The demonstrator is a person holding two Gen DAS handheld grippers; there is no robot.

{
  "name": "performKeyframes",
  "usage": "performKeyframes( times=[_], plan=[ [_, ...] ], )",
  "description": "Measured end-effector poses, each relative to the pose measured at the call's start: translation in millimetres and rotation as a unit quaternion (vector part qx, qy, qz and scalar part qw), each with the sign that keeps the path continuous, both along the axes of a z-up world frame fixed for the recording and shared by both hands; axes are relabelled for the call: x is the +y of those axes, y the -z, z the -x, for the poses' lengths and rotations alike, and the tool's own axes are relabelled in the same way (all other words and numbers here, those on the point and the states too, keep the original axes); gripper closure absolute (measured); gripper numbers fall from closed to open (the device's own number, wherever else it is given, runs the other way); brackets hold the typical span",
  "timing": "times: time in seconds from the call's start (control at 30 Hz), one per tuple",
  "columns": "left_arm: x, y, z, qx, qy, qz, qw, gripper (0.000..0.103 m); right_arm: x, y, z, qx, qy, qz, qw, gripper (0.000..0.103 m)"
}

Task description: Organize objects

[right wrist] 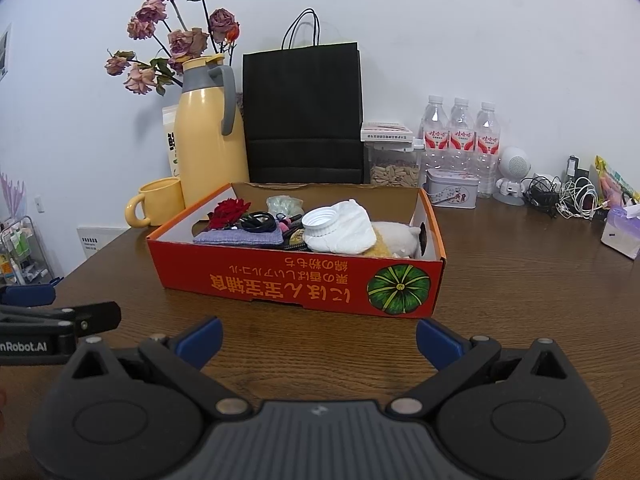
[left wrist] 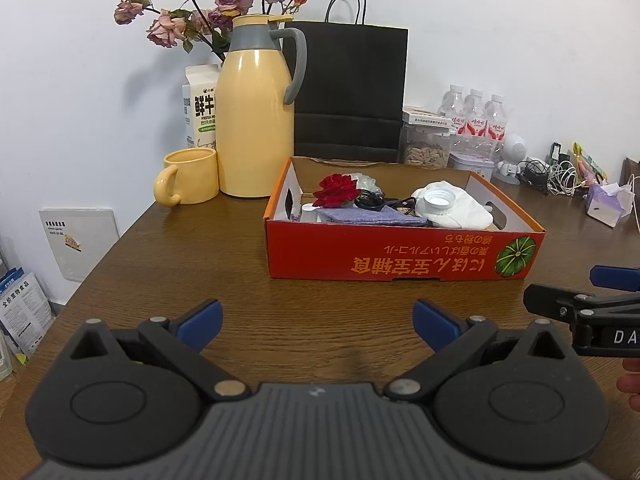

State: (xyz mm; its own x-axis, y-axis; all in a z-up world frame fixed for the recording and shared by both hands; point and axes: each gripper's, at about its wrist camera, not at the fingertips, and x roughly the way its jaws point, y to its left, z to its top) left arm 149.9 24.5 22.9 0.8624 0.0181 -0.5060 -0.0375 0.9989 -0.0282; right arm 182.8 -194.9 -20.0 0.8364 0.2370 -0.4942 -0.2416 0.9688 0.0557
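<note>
Left gripper (left wrist: 318, 322) and right gripper (right wrist: 319, 338): fingers wide, empty, above table's near edge. Red cardboard box (right wrist: 280, 280) holds clutter; judge approach from above, grip 1 item centrally, avoid box walls.

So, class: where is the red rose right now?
The red rose lies inside the red cardboard box, at its left end in both wrist views, just behind the purple cloth and beside the black cable.
</note>
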Motion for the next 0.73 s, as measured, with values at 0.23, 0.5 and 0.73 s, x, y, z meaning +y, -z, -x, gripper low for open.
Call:
performKeyframes(
  times=[0.23, 0.5, 0.73],
  plan=[
    [-0.6, 0.1, 1.0, -0.002, 0.003, 0.001, 1.0000, 0.000, 0.0, 0.1, 0.3, 0.000, 0.000, 0.000, 1.000, 0.000],
    [-1.2, -0.3, 1.2, -0.001, -0.003, 0.002, 1.0000, 0.000, 0.1, 0.6, -0.3, 0.000, 0.000, 0.000, 1.000, 0.000],
    [1.5, 0.8, 0.9, 0.006, -0.004, 0.007, 0.9999, 0.000, 0.1, 0.7, -0.3, 0.000, 0.000, 0.000, 1.000, 0.000]
  ],
)
